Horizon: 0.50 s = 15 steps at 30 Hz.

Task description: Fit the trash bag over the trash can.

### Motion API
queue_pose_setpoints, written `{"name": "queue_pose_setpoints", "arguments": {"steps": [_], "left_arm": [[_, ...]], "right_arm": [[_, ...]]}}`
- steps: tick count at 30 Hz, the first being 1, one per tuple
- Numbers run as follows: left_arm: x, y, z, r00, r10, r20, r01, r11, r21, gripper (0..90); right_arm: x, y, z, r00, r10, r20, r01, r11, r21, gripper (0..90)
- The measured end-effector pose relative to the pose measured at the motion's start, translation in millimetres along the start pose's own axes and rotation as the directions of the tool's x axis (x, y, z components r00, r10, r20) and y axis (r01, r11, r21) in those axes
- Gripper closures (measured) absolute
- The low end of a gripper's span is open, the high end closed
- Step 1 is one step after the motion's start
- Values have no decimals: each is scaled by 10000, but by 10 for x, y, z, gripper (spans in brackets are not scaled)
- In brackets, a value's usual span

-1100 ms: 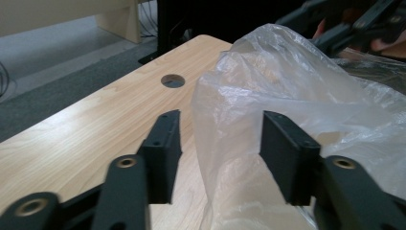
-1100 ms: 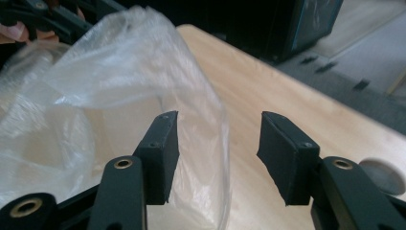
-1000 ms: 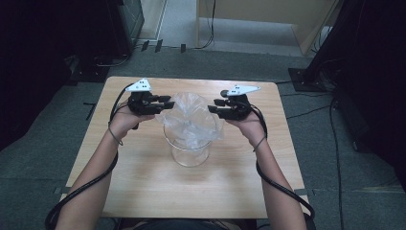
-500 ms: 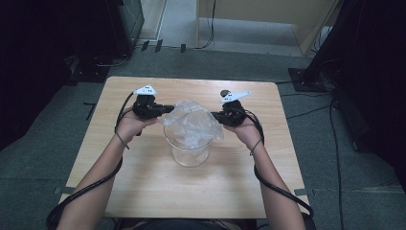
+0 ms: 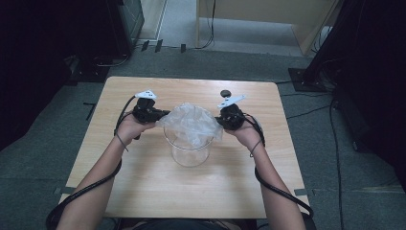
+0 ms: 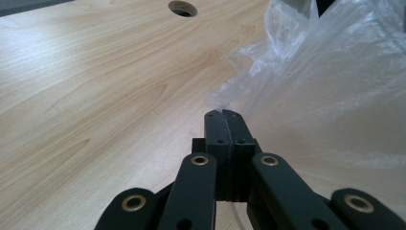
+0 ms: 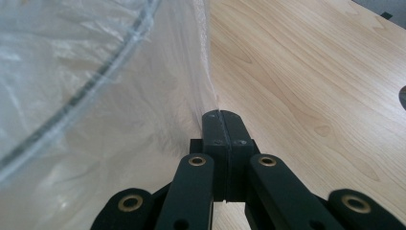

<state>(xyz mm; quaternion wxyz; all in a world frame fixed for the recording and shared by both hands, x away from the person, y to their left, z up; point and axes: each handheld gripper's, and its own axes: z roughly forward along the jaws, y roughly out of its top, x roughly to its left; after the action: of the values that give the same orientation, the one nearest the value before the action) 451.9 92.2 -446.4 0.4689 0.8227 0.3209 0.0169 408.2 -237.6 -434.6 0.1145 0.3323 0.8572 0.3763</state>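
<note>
High view: the left hand-held gripper (image 5: 162, 115) and right hand-held gripper (image 5: 219, 120) each pinch an edge of the clear plastic bag (image 5: 191, 125) draped over the glass bowl (image 5: 190, 154) on the desk (image 5: 143, 182).

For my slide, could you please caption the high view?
Left gripper and right gripper, both shut on a clear plastic bag, hold it over a glass bowl.

Grey carpeted floor (image 5: 57, 158) surrounds a wooden table (image 5: 143, 191); dark, perhaps black, surroundings.
</note>
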Motion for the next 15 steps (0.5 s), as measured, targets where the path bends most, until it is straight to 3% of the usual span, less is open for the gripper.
{"name": "queue_pose_setpoints", "arguments": {"steps": [2,4,6,9,13,15], "left_arm": [[2,3,-17,10000,16,-19,-16,10000,-53,900],[8,12,-49,10000,-2,-23,1,9996,-283,886],[12,34,-90,9997,-200,161,208,9985,-509,795],[2,76,-174,9998,21,208,-8,9979,-653,651],[9,104,-250,9998,54,206,-39,9972,-753,572],[-3,132,-333,9994,302,185,-286,9960,-848,526]], "right_arm": [[-9,-3,-11,10000,-9,11,9,10000,22,887],[-27,-3,-39,10000,60,-60,-62,9998,-214,784],[-58,4,-85,9998,98,-183,-111,9973,-720,672],[-100,25,-194,9998,98,-143,-117,9904,-1377,509],[-126,34,-287,9998,174,-129,-194,9846,-1740,444],[-133,45,-386,9997,210,-149,-236,9795,-2000,409]]}}
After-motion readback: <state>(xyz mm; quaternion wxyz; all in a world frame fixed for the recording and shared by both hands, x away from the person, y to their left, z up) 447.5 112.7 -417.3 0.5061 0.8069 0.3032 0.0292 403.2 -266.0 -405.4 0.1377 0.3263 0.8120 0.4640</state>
